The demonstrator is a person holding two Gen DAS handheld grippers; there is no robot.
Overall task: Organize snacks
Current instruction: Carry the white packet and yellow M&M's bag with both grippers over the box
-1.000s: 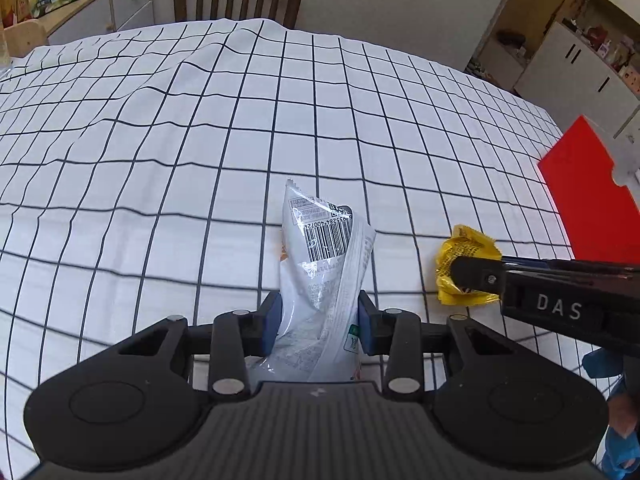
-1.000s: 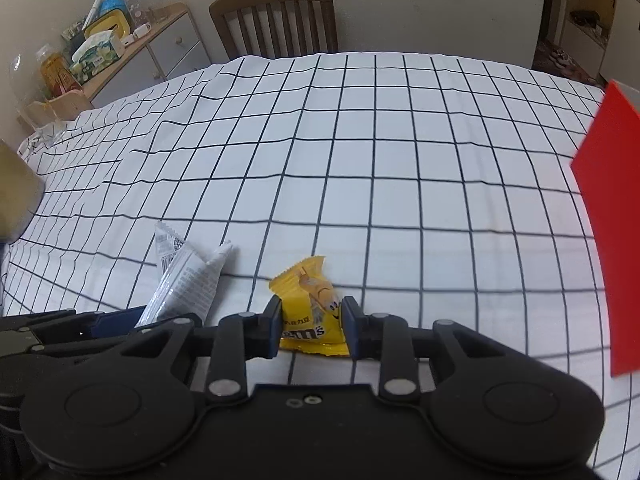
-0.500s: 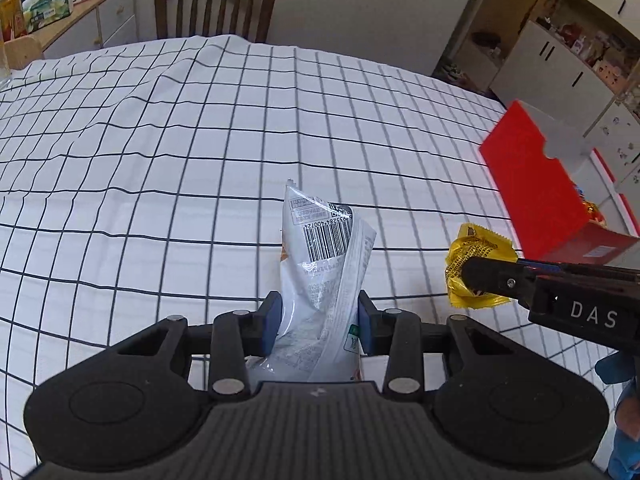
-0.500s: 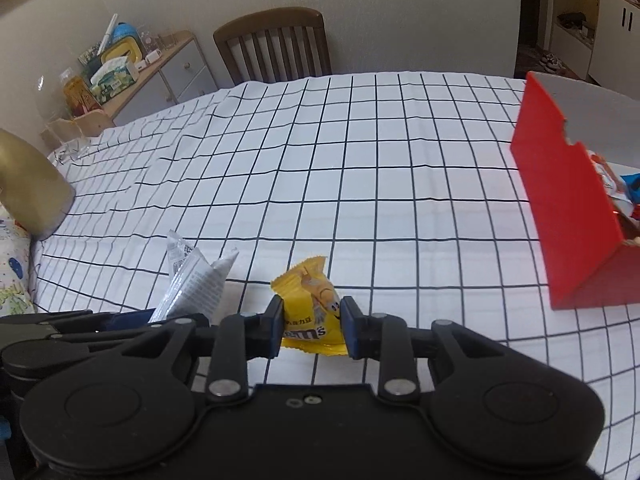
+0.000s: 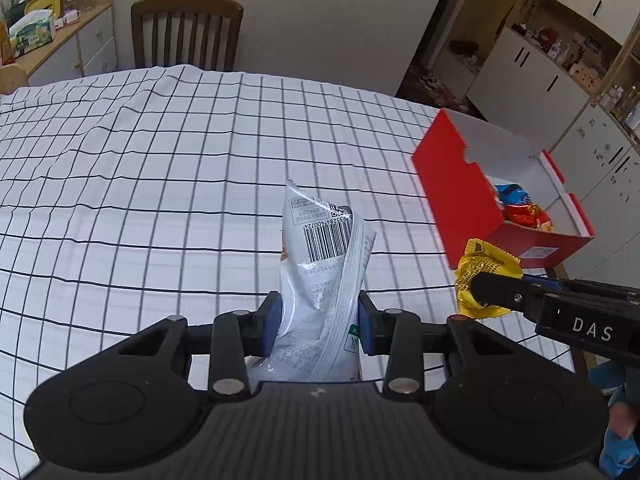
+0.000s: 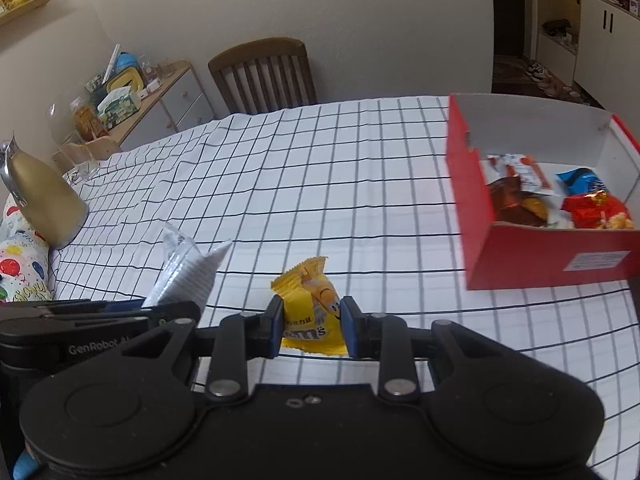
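My left gripper point(image 5: 319, 326) is shut on a white snack bag point(image 5: 325, 264) with a barcode, held upright above the checked tablecloth point(image 5: 160, 184). My right gripper point(image 6: 311, 326) is shut on a small yellow candy packet point(image 6: 310, 308). In the left wrist view that packet point(image 5: 482, 276) shows at the right, pinched by the right gripper's fingers point(image 5: 500, 290). The white bag point(image 6: 188, 268) shows at the left of the right wrist view. An open red box point(image 6: 532, 256) with several snacks inside stands to the right; its red wall point(image 5: 452, 192) faces both grippers.
A wooden chair point(image 5: 186, 30) stands at the table's far edge. A sideboard point(image 6: 160, 96) with clutter is at the back left. A gold cone-shaped object point(image 6: 44, 200) and a balloon-print item point(image 6: 20, 268) sit at the left. White cabinets point(image 5: 532, 64) are behind the box.
Both grippers have risen and travelled right with their snacks. The red box, only an edge before, now shows whole with its contents.
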